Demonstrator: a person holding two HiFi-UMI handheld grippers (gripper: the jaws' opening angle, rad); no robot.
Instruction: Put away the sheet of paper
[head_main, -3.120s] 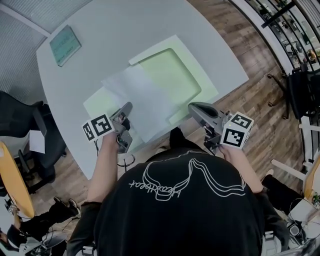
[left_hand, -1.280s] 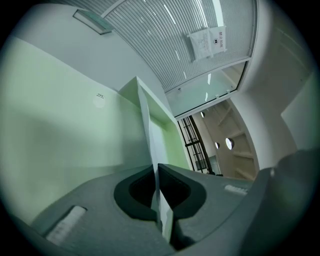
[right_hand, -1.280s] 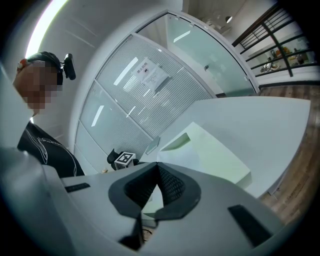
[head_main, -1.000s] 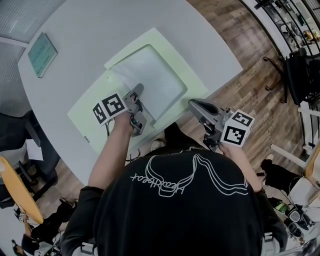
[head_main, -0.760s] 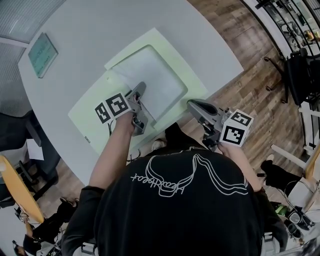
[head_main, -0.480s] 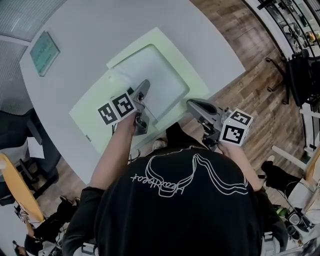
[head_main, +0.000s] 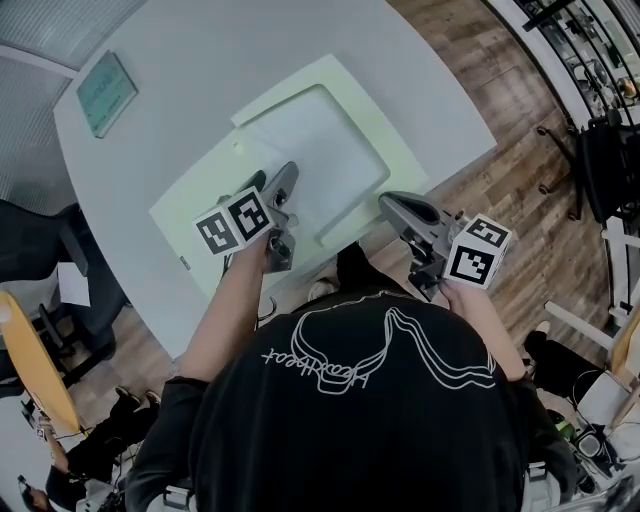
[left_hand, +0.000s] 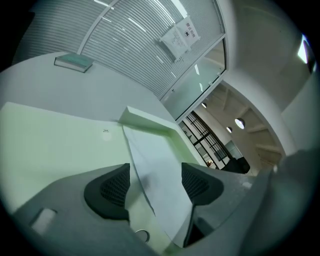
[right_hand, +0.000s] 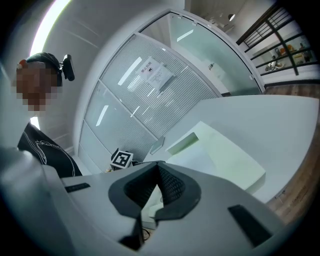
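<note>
left gripper (head_main: 272, 183) reaches forward and down over the pale green tray (head_main: 195, 205), jaws opening astride the sheet of paper (head_main: 310, 150) lying in its recess; right gripper (head_main: 392, 203) hangs beside the table (head_main: 200, 60) edge, jaws together, empty

The sheet of paper (head_main: 310, 140) looks matt, the green folder (head_main: 200, 205) smooth, perhaps plastic.
</note>
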